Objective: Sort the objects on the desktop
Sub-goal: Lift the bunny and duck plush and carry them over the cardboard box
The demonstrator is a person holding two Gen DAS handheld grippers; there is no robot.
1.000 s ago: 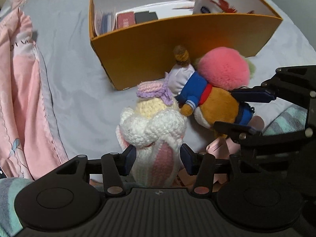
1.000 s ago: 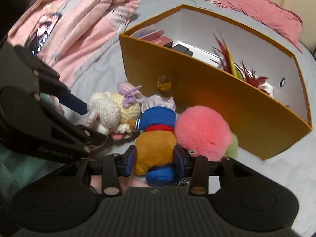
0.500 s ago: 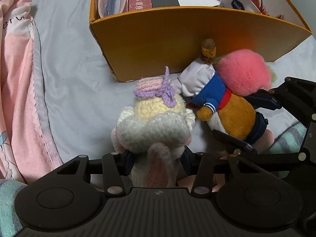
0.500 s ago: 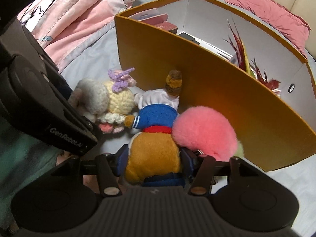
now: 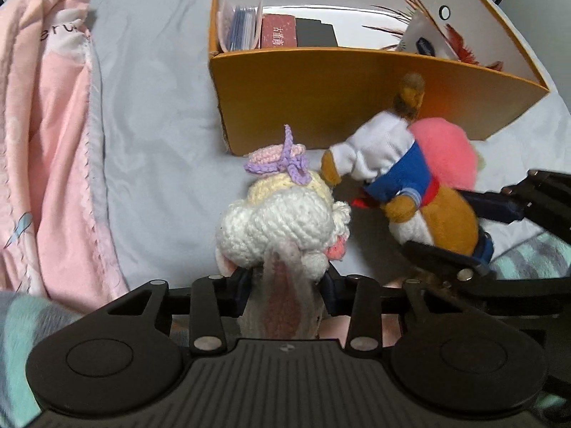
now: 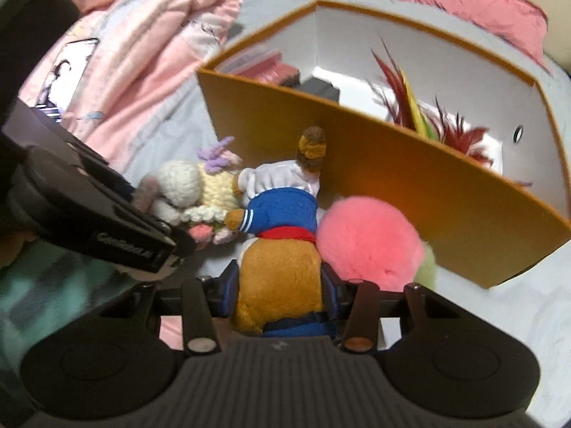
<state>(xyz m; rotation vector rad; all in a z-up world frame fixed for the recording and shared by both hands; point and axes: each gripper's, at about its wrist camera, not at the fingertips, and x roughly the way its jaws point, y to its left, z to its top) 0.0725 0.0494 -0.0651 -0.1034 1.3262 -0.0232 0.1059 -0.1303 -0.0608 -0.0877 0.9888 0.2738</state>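
Two plush toys lie side by side on the grey bedsheet (image 5: 150,164), just in front of the long orange wall of the open orange box (image 5: 321,92). The left gripper (image 5: 285,287) has its jaws closing around the crocheted bunny (image 5: 282,221) — the blue pads squeeze the base of its pink-lined ear, so the toy is pinched. Its purple bow points toward the near left corner of the box.

The right gripper (image 6: 280,285) is closing too, its pads pressing both flanks of the brown plush in a blue sailor top (image 6: 278,246). That toy's white cap and brown topknot reach up against the box wall. Touching its right side sits a fluffy pink pompom (image 6: 367,239), also close to the box front.

Inside the box, a red booklet (image 5: 278,32), a black case and some cards stand at the left end — red feathers (image 6: 396,85) and a white packet fill the right end. A pink blanket (image 5: 43,142) lies bunched along the left edge of the bed.
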